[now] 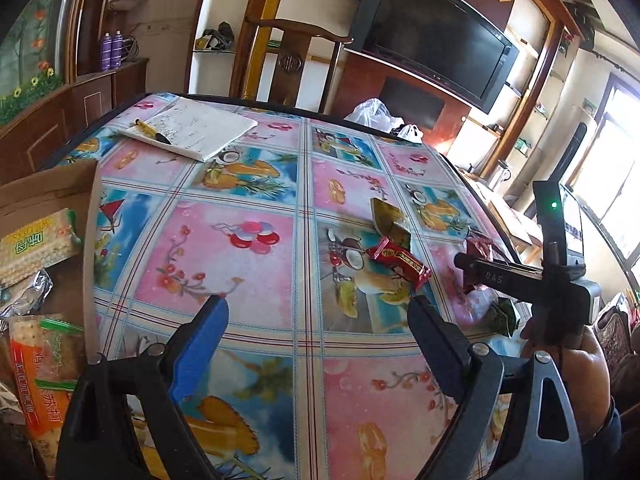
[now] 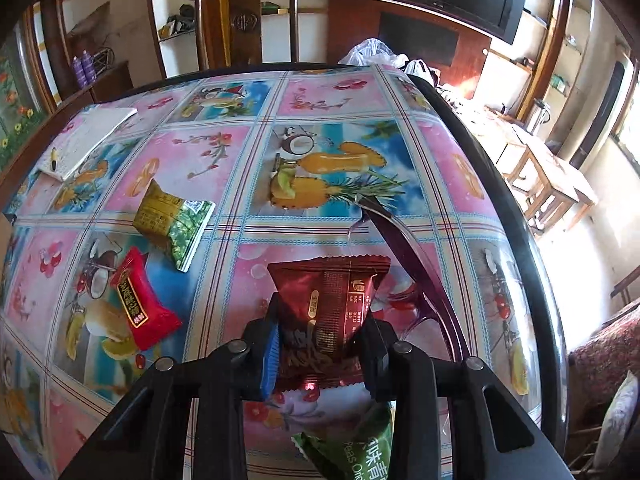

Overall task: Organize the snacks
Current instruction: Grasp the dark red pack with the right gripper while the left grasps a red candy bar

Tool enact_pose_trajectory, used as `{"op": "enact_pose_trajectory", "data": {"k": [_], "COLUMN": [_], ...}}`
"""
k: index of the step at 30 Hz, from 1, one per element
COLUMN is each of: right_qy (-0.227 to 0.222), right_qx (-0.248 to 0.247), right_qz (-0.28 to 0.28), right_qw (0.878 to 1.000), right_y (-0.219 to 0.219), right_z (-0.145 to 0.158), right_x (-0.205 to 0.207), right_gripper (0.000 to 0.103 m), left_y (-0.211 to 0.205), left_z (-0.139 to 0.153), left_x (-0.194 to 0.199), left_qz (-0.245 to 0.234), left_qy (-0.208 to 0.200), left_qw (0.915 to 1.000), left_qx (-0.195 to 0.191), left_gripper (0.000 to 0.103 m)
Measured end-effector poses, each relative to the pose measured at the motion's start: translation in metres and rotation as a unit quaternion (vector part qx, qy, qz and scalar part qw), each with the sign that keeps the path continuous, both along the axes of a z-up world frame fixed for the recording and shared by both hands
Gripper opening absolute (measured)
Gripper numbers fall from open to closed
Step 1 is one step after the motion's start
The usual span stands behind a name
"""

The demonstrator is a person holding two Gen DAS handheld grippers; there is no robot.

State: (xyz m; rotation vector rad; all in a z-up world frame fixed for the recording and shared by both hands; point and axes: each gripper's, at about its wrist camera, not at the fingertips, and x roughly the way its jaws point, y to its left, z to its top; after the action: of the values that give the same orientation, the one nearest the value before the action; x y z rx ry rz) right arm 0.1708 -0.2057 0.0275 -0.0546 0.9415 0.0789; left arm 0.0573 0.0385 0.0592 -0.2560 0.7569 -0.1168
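Observation:
My right gripper [image 2: 320, 340] is shut on a dark red snack packet [image 2: 332, 300], held above the table beside a clear purple-tinted tray [image 2: 404, 248]. A green pea packet [image 2: 360, 456] lies under it. A bright red packet [image 2: 142, 304] and a gold-and-green packet [image 2: 174, 222] lie on the tablecloth to the left. My left gripper [image 1: 320, 332] is open and empty over the table; the red packet [image 1: 400, 260] and gold packet [image 1: 388, 216] lie ahead of it. The right gripper [image 1: 516, 276] shows at the right in the left wrist view.
A cardboard box [image 1: 48, 200] holding cracker packs [image 1: 36, 240] stands at the table's left edge. A notebook [image 1: 200, 128] with a pen [image 1: 152, 131] lies at the far left. A chair [image 1: 296, 60], plastic bags [image 1: 376, 114] and a TV [image 1: 432, 28] are behind the table.

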Motion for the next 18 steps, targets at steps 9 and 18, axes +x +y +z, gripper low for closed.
{"op": "enact_pose_trajectory", "data": {"k": [9, 18], "right_qy": [-0.006, -0.012], "right_qx": [-0.001, 0.112], "right_qz": [0.094, 0.103], "right_qw": [0.996, 0.988], "right_y": [0.07, 0.059], "right_z": [-0.009, 0.02], "right_x": [-0.01, -0.04], "right_gripper": [0.034, 0.034], "left_y": [0.014, 0.014], "left_z": [-0.002, 0.0], "left_x": [0.006, 0.014], "left_qz": [0.019, 0.004], "left_qy": [0.008, 0.001], "left_qw": [0.9995, 0.9998], "left_qx": [-0.023, -0.021], "left_gripper": [0.09, 0.089]}}
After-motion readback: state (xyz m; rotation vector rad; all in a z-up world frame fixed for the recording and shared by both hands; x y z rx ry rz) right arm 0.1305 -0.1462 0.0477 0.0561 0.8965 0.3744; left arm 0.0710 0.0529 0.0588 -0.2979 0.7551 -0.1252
